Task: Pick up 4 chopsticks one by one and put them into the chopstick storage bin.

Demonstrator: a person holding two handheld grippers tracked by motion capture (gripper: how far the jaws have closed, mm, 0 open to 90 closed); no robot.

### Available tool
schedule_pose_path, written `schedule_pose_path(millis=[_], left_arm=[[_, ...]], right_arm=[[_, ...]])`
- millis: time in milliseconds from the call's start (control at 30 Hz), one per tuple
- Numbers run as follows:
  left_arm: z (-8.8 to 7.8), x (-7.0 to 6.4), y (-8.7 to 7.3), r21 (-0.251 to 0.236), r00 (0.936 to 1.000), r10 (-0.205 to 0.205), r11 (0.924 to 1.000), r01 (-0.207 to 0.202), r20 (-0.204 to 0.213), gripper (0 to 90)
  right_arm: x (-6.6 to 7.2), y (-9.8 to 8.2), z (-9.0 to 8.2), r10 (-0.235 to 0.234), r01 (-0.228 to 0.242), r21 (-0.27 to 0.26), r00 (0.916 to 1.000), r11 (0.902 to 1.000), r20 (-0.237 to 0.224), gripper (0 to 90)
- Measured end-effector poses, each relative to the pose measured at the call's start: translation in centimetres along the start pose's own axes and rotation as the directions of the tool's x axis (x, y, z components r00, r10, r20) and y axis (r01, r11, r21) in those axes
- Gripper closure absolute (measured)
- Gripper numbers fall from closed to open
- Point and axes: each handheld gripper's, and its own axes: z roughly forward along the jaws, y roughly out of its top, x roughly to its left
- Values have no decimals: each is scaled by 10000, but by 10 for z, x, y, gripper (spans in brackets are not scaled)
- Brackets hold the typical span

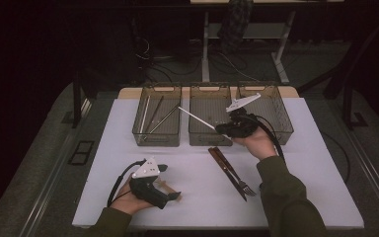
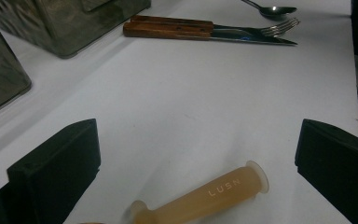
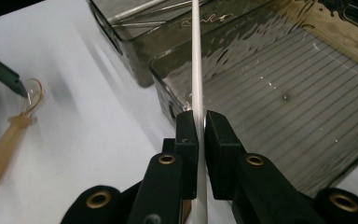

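Between the wide-set left gripper [image 2: 196, 186] jaws: amber handle [image 2: 205, 196] lying crosswise low down, bare table [image 2: 191, 93] ahead of it. Farther ahead, knife and fork [image 2: 205, 30] side by side across the path, spoon [image 2: 270, 10] beyond; tray corner [image 2: 70, 23] ahead-left. Right gripper [image 3: 200, 126] jaws pressed on white rod [image 3: 196, 56] (no gap left), rod running straight ahead over left tray [image 1: 157, 121] rim. Below and right of those jaws: open middle tray [image 3: 279, 93], ribbed floor free. Left of jaws: clear table, amber spoon-like piece [image 3: 7, 140] well off.
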Motion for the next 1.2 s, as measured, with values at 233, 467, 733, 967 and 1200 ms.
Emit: schedule_pose_path(millis=[233,467,733,967,1200], left_arm=[[-1,1,0,-54,10000,-48,10000,48,-7,0],[-1,0,0,-63,10000,6,10000,-6,22,0],[0,1,0,-8,10000,73,10000,-73,35,0],[1,0,1,-28,9999,66,10000,-66,84,0],[1,1,1,-29,9999,119,9999,-119,111,0]], right_arm=[[-1,17,10,204,-206,166,9998,9997,82,839],[0,34,25,280,-293,528,9993,9982,267,839],[6,58,47,245,-273,787,9991,9965,353,838],[12,79,69,344,-380,887,9985,9953,418,839],[19,102,91,351,-431,1173,9969,9922,698,838]])
